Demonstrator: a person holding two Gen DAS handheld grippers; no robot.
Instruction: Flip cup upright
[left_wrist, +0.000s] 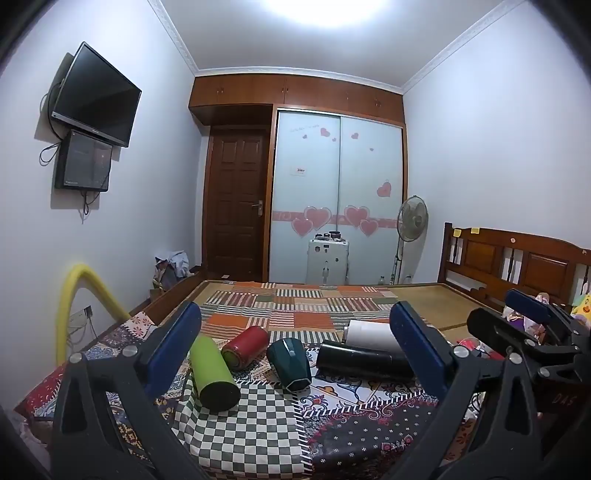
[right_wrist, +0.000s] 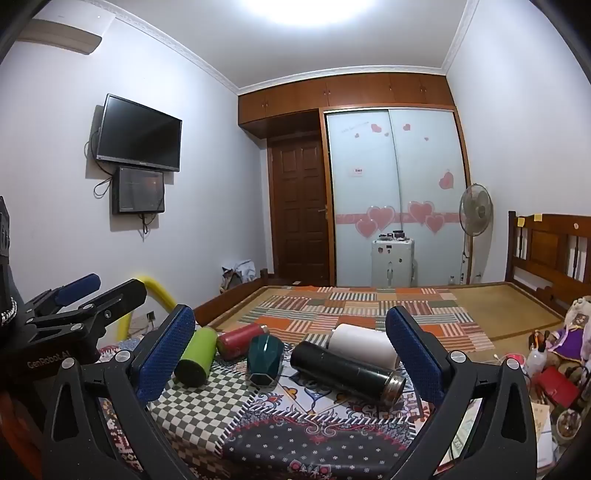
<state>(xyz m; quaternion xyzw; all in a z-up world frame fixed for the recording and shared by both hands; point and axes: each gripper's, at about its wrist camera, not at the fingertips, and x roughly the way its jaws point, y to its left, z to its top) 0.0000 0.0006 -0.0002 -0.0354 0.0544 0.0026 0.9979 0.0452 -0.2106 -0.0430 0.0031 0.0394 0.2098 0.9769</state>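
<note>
While the dark green cup (left_wrist: 289, 363) lies on its side on the patchwork cloth (left_wrist: 258, 424) of the bed (left_wrist: 424, 295), I hold both grippers above the near edge of the bed, and nothing is between their fingers. The cup has a faceted body and its end points toward me. It is in the middle of a row of five vessels, all lying down. To its left is the red bottle (left_wrist: 245, 347), very close to it, and further left the light green bottle (left_wrist: 214, 373). To its right lies the black flask (right_wrist: 345, 367), and behind the flask the white cup (right_wrist: 364, 345), touching it or nearly so.

My left gripper (left_wrist: 295, 354) is spread wide, with its blue pads on both sides of the row. My right gripper (right_wrist: 290, 354) is also spread wide in the same way.

Further on the bed a striped blanket (left_wrist: 306, 306) covers a straw mat (left_wrist: 436, 301). The wooden headboard (left_wrist: 517, 258) stands at the right edge. At the far wall I see a brown door (left_wrist: 238, 203), a wardrobe with sliding doors (left_wrist: 336, 192) with pink heart stickers, a white suitcase (left_wrist: 327, 260) and a standing fan (left_wrist: 412, 218). A television (left_wrist: 96, 94) hangs on the left wall, with a smaller screen (left_wrist: 83, 162) under it.
</note>
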